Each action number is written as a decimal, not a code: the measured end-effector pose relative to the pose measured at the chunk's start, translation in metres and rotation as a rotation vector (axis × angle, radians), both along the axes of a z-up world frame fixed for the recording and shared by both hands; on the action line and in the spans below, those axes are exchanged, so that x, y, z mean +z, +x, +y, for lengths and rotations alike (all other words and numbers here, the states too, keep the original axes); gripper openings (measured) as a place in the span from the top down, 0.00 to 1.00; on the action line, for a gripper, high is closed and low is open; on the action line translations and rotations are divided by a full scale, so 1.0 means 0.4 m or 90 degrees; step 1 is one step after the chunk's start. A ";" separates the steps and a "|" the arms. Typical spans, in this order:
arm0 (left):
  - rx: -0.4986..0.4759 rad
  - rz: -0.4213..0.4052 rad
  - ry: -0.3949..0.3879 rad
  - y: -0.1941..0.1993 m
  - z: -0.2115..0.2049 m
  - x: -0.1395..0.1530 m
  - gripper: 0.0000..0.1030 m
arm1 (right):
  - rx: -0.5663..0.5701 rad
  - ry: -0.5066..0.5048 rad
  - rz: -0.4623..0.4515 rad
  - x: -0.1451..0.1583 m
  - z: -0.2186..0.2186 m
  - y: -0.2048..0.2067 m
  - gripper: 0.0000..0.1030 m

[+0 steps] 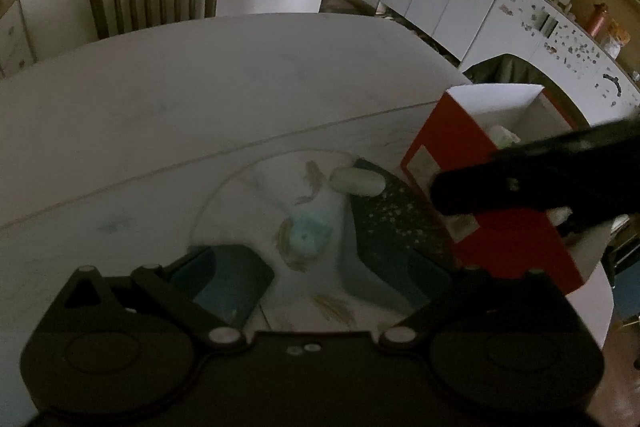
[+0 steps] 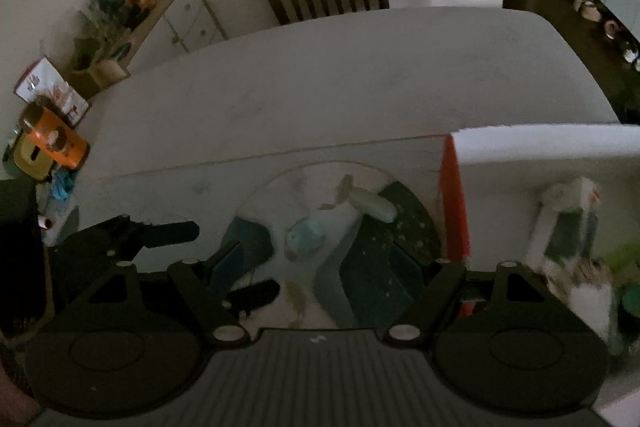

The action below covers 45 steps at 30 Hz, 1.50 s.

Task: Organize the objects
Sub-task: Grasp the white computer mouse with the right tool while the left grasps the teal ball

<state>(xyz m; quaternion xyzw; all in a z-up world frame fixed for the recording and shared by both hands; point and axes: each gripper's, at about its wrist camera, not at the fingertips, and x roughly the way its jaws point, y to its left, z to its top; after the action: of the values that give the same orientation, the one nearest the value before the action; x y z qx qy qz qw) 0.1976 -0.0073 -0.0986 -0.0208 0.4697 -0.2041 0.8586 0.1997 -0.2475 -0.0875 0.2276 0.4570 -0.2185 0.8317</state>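
Red-sided box [image 1: 472,163], right of the left gripper [image 1: 308,259], already holds items; a teal toy [image 1: 310,237] and pale capsule [image 1: 357,181] await ahead between both spread, empty grippers [image 2: 308,259].

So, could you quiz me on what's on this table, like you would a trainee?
1. Pick one: the outside of the open box is A) red, B) blue, C) yellow.
2. True or false: the pale oval thing lies inside the box.
3. Fill the gap: the small blue-green lump sits on the round ____.

Key: 1 A. 2 False, it lies outside the box, on the mat. 3 mat.
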 end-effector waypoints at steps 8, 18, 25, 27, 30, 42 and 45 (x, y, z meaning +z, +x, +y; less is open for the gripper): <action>0.006 -0.009 0.011 0.009 -0.013 -0.048 0.01 | 0.016 0.010 0.027 -0.075 -0.042 0.085 0.23; -0.003 0.006 0.035 0.028 -0.038 -0.119 0.02 | 0.002 0.002 0.065 -0.163 -0.103 0.168 0.24; -0.007 -0.006 0.049 0.043 -0.053 -0.142 0.12 | 0.008 -0.005 0.103 -0.211 -0.121 0.203 0.25; -0.010 -0.011 0.053 0.046 -0.058 -0.150 0.18 | 0.008 -0.002 0.107 -0.220 -0.126 0.206 0.28; -0.017 -0.015 0.060 0.051 -0.065 -0.160 0.25 | 0.001 -0.002 0.115 -0.225 -0.127 0.206 0.29; -0.052 -0.039 0.061 0.056 -0.093 -0.167 0.52 | 0.042 -0.052 0.152 -0.230 -0.117 0.225 0.38; -0.054 -0.043 0.072 0.057 -0.095 -0.166 0.59 | 0.052 -0.063 0.167 -0.232 -0.118 0.238 0.38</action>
<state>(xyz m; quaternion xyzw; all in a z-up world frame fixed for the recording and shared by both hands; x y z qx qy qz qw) 0.2202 -0.0453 -0.1649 0.0544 0.4518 -0.2138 0.8644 0.2947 -0.2946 -0.1802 0.1370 0.5595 -0.2345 0.7831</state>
